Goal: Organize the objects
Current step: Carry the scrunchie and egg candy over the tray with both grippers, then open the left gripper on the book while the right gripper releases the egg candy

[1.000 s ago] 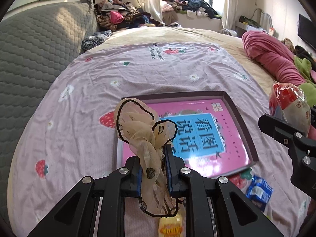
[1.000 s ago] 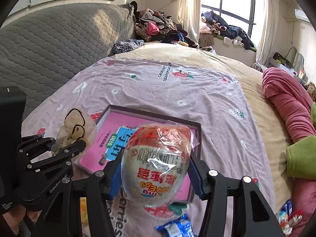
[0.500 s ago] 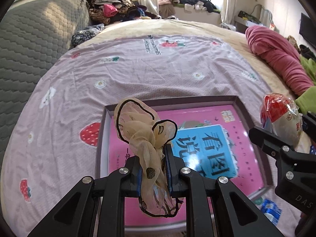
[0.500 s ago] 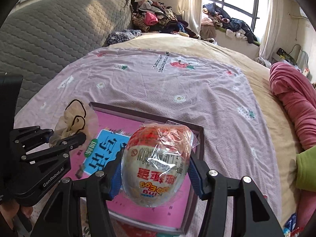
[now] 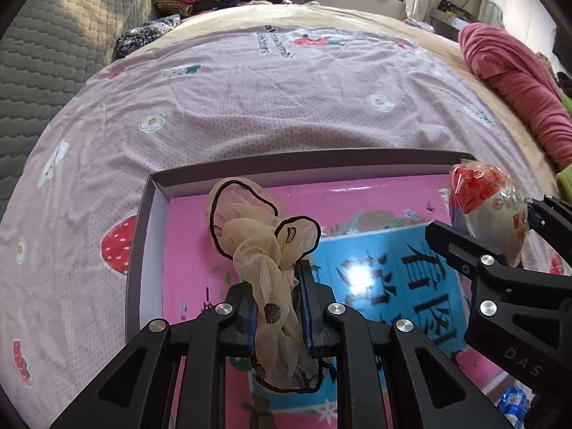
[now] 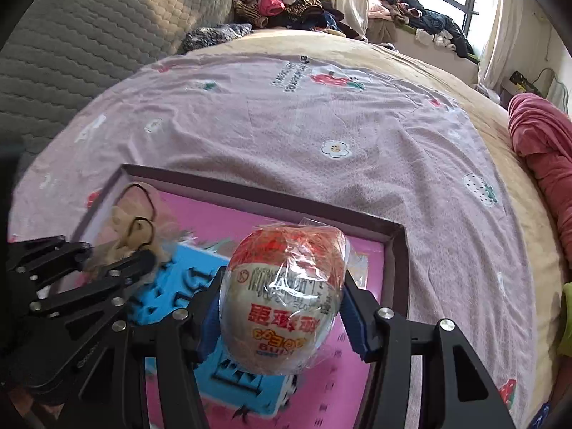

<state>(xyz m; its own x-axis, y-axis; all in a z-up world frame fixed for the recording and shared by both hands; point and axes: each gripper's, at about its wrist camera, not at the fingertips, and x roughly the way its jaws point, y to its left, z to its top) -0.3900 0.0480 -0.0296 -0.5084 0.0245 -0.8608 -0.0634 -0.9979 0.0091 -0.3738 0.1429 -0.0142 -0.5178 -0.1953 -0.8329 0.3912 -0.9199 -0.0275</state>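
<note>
A: Taking the dark tray (image 5: 137, 250) as the landmark, what is each gripper carrying?

B: The left gripper (image 5: 275, 286) has its fingers pinched tight on a beige gauze scrunchie (image 5: 257, 246) with black edging. The scrunchie hangs over the tray's left half, above the pink book (image 5: 375, 207) that lies inside the tray.

A: And the other?

B: The right gripper (image 6: 282, 300) has its fingers set about halfway, clamped on both sides of a wrapped egg-shaped snack (image 6: 286, 293), red on top and white below, in clear plastic. It is held over the tray's right half, near the right rim.

A: Is either thing touching the tray?

B: Both sit in the fingers above the book's cover; I cannot tell whether the scrunchie's lower loops brush it.

A: What does the tray rest on?

B: On a pale purple sheet (image 5: 250, 107) printed with strawberries and flowers, spread over the bed. Beyond the tray's far rim the sheet runs toward a grey quilted headboard (image 6: 89, 35) on the left side and a heap of clothes (image 6: 286, 3). To the right of the tray lies a rolled pink blanket (image 5: 507, 78). Just off the tray's near right corner a small blue packet (image 5: 514, 402) lies on the sheet.
</note>
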